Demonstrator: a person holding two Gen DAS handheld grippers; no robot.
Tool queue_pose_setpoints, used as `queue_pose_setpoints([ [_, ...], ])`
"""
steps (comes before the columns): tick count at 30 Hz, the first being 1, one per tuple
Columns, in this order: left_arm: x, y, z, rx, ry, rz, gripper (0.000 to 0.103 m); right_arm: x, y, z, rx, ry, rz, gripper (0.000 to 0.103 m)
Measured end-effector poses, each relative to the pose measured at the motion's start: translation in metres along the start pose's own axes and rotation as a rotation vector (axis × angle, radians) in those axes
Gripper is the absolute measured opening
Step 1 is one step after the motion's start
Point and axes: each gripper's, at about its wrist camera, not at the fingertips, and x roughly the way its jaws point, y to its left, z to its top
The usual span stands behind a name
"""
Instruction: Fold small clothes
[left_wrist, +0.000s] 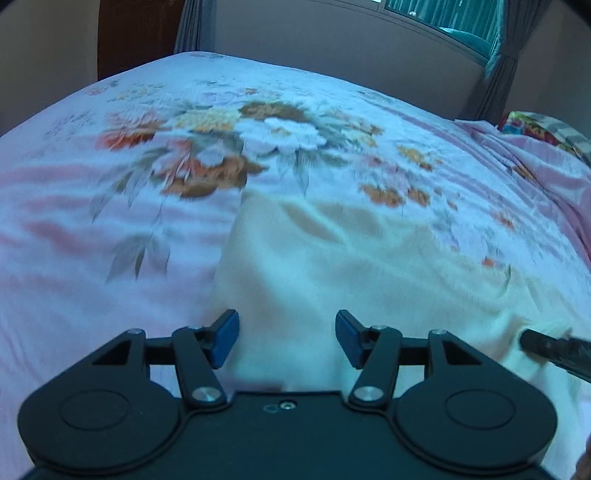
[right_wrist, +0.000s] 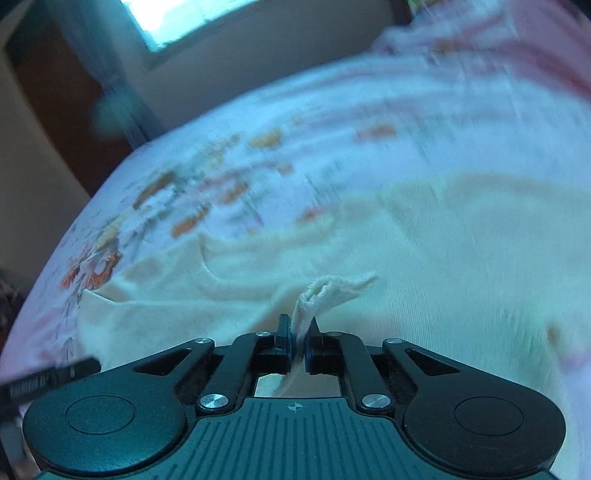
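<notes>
So far no fold: my right gripper (right_wrist: 300, 345) clamps the cream knit garment's (right_wrist: 424, 258) edge, lower centre; left gripper (left_wrist: 287, 339) gapes empty over it.

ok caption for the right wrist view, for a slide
Right gripper shut on a bunched edge of the cream garment lying on the floral bedsheet.

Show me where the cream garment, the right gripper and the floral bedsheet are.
cream garment (right_wrist: 424, 251): right wrist view, its flat middle.
right gripper (right_wrist: 300, 341): right wrist view, between the fingertips pinching a fold.
floral bedsheet (left_wrist: 277, 133): left wrist view, its white flower.
</notes>
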Motion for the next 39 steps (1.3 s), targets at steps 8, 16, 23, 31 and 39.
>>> queue_pose_setpoints([
  [8, 0.025, -0.005, 0.018, -0.027, 0.018, 0.003, 0.056, -0.017, -0.025, 0.004, -0.127, -0.085, -0.173, 0.005],
  [16, 0.029, -0.006, 0.017, -0.017, 0.009, 0.054, 0.058, -0.016, -0.047, -0.007, -0.111, -0.065, -0.230, 0.006],
  [23, 0.014, -0.010, -0.002, 0.028, 0.021, 0.058, 0.058, -0.038, -0.061, 0.001, -0.111, -0.077, -0.258, 0.006],
  [31, -0.008, -0.062, -0.039, 0.119, 0.029, 0.077, 0.070, -0.040, -0.066, -0.005, -0.118, 0.055, -0.235, 0.010],
  [39, -0.023, -0.108, -0.058, 0.154, 0.052, -0.012, 0.070, -0.120, -0.151, -0.018, -0.001, 0.011, -0.332, 0.078],
])
